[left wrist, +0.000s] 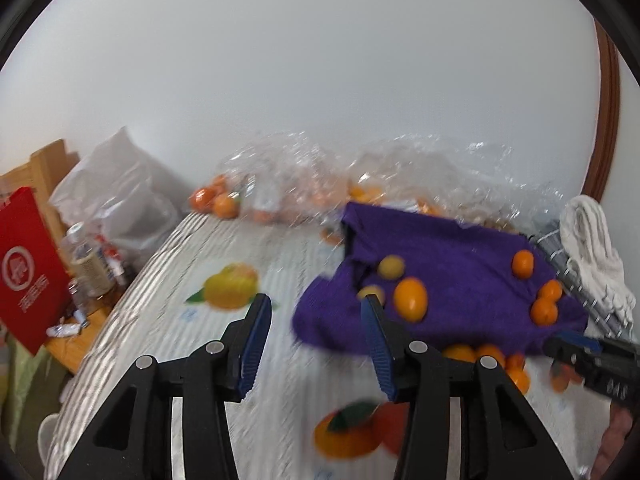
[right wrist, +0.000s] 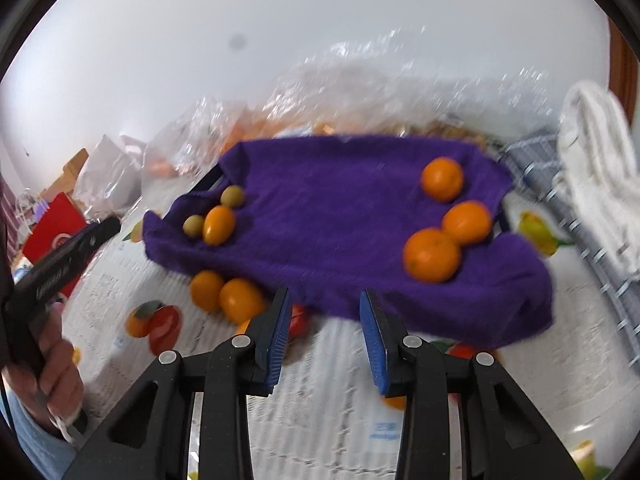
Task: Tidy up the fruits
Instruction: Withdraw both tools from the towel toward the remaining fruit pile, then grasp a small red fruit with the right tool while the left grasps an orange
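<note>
A purple towel [right wrist: 340, 216] lies over a tray on a fruit-print tablecloth [right wrist: 304, 412]. Three round oranges [right wrist: 431, 255] sit at its right. One oval orange fruit [right wrist: 218, 225] and two small greenish fruits [right wrist: 233, 196] sit at its left. Two more orange fruits [right wrist: 240, 299] lie on the cloth in front of the towel. My right gripper [right wrist: 324, 312] is open and empty, just before the towel's front edge. My left gripper [left wrist: 316, 316] is open and empty, left of the towel [left wrist: 452, 276], near the oval fruit [left wrist: 410, 299]. The right gripper also shows in the left wrist view [left wrist: 576, 344].
Clear plastic bags with several oranges [left wrist: 224, 204] lie along the back wall. A white cloth [right wrist: 600, 168] on a grey wire rack [right wrist: 536, 160] is at the right. A red box [left wrist: 24, 268] and bottles [left wrist: 90, 260] stand on a wooden side table at the left.
</note>
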Action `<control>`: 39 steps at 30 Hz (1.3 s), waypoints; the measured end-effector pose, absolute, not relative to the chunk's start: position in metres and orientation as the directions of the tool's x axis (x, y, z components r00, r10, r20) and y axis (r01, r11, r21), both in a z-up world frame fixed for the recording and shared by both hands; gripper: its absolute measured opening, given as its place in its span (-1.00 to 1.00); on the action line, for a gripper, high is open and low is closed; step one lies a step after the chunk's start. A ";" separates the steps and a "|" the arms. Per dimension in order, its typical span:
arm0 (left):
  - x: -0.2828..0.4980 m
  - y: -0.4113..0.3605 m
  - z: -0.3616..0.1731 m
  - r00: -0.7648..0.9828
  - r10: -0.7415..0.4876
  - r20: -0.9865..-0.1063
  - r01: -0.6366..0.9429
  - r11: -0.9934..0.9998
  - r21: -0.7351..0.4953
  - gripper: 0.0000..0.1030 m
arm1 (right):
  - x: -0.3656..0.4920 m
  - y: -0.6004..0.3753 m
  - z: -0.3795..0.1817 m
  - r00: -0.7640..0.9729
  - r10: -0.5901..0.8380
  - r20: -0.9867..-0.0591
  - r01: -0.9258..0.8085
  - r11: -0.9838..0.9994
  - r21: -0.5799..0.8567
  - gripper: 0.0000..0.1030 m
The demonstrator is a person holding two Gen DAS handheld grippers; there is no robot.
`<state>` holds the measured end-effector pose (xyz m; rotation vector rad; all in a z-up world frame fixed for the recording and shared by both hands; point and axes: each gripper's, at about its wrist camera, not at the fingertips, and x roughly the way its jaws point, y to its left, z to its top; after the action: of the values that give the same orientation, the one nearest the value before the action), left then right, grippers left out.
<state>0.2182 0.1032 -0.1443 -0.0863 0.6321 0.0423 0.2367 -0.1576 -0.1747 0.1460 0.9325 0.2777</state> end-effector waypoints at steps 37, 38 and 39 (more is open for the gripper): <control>0.207 0.105 -0.165 0.733 -0.043 -0.679 -0.049 0.992 -0.115 -0.14 | 0.211 -0.181 -0.206 0.478 0.323 -0.817 -0.208 0.945 0.252 -0.47; 0.207 0.103 -0.166 0.728 -0.045 -0.684 -0.041 0.993 -0.109 -0.13 | 0.211 -0.179 -0.207 0.485 0.317 -0.815 -0.209 0.947 0.244 -0.50; 0.208 0.101 -0.167 0.722 -0.050 -0.690 -0.031 0.994 -0.104 -0.09 | 0.209 -0.178 -0.207 0.492 0.310 -0.814 -0.211 0.949 0.233 -0.53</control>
<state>0.2079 0.1014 -0.1672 -0.1108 0.7645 -0.0103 0.2094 -0.1776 -0.2067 0.1071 1.0084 0.3169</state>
